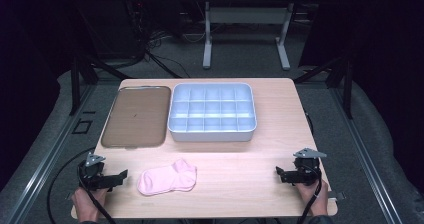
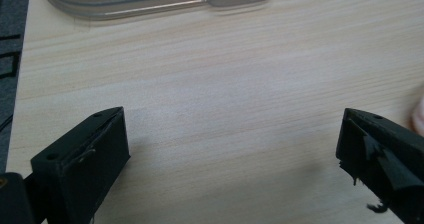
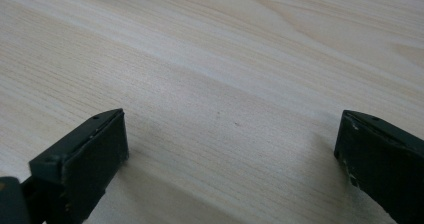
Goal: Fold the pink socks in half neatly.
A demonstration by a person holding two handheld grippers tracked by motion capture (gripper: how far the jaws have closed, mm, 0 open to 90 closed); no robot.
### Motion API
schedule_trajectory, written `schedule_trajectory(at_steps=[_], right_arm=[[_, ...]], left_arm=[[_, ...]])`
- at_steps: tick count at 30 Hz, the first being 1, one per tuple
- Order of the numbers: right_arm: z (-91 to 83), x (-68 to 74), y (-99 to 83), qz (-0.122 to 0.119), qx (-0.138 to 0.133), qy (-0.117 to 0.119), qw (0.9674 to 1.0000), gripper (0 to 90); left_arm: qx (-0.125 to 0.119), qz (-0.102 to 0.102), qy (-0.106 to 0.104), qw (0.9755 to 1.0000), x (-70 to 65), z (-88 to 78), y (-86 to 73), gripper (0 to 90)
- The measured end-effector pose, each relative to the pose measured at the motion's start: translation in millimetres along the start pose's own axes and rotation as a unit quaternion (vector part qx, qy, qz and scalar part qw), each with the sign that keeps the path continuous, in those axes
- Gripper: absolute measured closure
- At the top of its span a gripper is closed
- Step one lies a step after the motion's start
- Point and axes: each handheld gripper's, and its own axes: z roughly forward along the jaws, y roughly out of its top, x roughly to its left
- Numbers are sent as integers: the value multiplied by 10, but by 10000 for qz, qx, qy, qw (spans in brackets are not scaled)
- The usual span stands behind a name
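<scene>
A pair of pink socks (image 1: 167, 179) lies flat on the wooden table (image 1: 230, 159) near its front edge, left of centre. My left gripper (image 1: 119, 176) rests at the front left corner, jaws open and pointing right toward the socks, a short gap away. In the left gripper view the jaws (image 2: 232, 149) stand wide apart over bare wood, and a sliver of pink sock (image 2: 419, 115) shows at the right edge. My right gripper (image 1: 280, 173) sits at the front right, open, pointing left. Its jaws (image 3: 230, 149) frame bare wood.
A white divided organiser box (image 1: 212, 113) with several empty compartments stands at the back centre. Its brownish translucent lid (image 1: 134, 116) lies flat to its left; the lid's near rim (image 2: 150, 4) shows in the left gripper view. Dark floor and a table frame lie beyond.
</scene>
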Motion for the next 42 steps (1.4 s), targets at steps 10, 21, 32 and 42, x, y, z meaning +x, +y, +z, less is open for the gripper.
schedule_trajectory(at_steps=[10, 21, 32, 42], right_arm=[[1, 2, -1, 13, -17, -18, 10000, 1], [2, 1, 1, 9, -12, -6, 10000, 2], [2, 2, 0, 9, -17, -10, 10000, 5], [1, 3, -1, 7, -29, -14, 10000, 8]], left_arm=[[-92, 43, -184, 9998, -161, -191, 168, 0], [-130, 396, -658, 9970, -685, -303, 365, 2], [114, 760, -1200, 9898, -1333, -113, 352, 25], [394, 1029, -1092, 9879, -1671, 86, 289, 153]])
